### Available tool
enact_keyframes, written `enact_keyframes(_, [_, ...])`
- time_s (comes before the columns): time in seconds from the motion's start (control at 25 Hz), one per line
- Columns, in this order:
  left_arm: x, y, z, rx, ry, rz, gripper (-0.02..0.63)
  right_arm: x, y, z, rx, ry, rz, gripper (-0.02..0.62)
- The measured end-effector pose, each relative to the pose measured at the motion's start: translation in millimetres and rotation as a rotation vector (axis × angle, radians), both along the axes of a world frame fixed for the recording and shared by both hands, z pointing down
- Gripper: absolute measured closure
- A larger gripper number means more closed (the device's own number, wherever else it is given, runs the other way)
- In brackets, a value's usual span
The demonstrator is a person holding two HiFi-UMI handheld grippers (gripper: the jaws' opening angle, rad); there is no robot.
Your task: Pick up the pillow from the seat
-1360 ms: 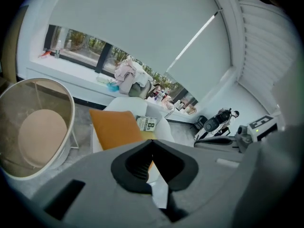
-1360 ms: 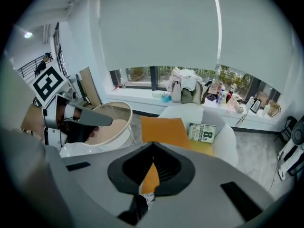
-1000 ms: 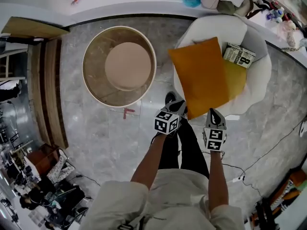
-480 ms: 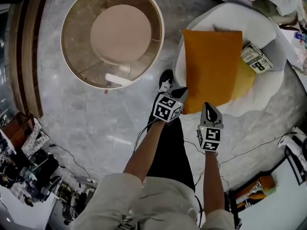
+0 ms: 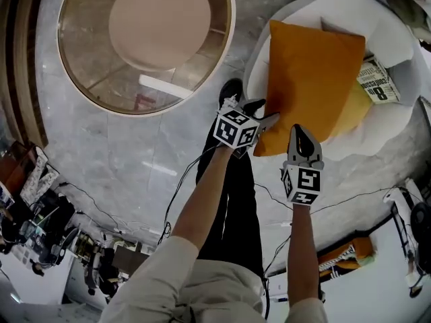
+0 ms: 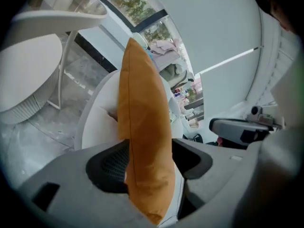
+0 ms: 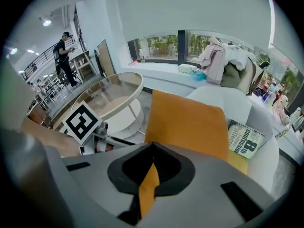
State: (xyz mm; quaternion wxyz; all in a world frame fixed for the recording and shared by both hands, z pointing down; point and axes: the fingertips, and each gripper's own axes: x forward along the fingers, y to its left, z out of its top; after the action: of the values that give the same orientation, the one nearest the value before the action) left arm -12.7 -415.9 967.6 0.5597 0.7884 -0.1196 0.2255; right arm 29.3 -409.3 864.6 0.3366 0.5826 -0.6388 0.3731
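Observation:
An orange pillow (image 5: pixel 310 73) lies tilted over the white armchair (image 5: pixel 323 12), its near edge out over the seat's front. My left gripper (image 5: pixel 261 114) is at the pillow's near left corner. Its jaws have just been opening and stand apart, with the pillow's edge (image 6: pixel 142 108) still between them. My right gripper (image 5: pixel 300 130) is shut on the near edge further right. In the right gripper view (image 7: pixel 151 167) a strip of orange fabric is pinched between the closed jaws, and the pillow (image 7: pixel 185 122) rises beyond them.
Under the orange pillow lie a yellow cushion (image 5: pixel 350 110) and a printed book (image 5: pixel 376 83) on the seat. A round glass-topped table (image 5: pixel 145 39) stands to the left. The person's legs and a black shoe (image 5: pixel 231 89) are below the grippers, and cables run over the marble floor.
Both grippers have come down with the pillow's near edge toward the seat. The left gripper's jaws, closed before, now stand apart. The head view has tipped further down.

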Motion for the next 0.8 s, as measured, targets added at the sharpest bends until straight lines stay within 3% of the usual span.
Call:
enact_keyframes(0.12, [4, -7, 14, -0.016, 0.02, -0.038, 0.267, 10, 6, 14, -0.014, -0.009, 0.017, 0.588])
enact_keyframes(0.28, [18, -3, 28, -0.033, 0.066, 0.015, 0.215, 17, 21, 31, -0.036, -0.025, 0.046, 0.588])
enact_keyframes(0.44, [31, -12, 40, -0.069, 0.141, 0.001, 0.128, 22, 30, 46, -0.053, -0.047, 0.081, 0.588])
enact_keyframes(0.6, [52, -13, 42, -0.08, 0.22, 0.033, 0.092, 30, 36, 59, -0.066, -0.062, 0.117, 0.588])
enact_keyframes(0.8, [67, -14, 54, -0.069, 0.196, 0.032, 0.057, 36, 31, 63, -0.044, -0.095, 0.216, 0.588])
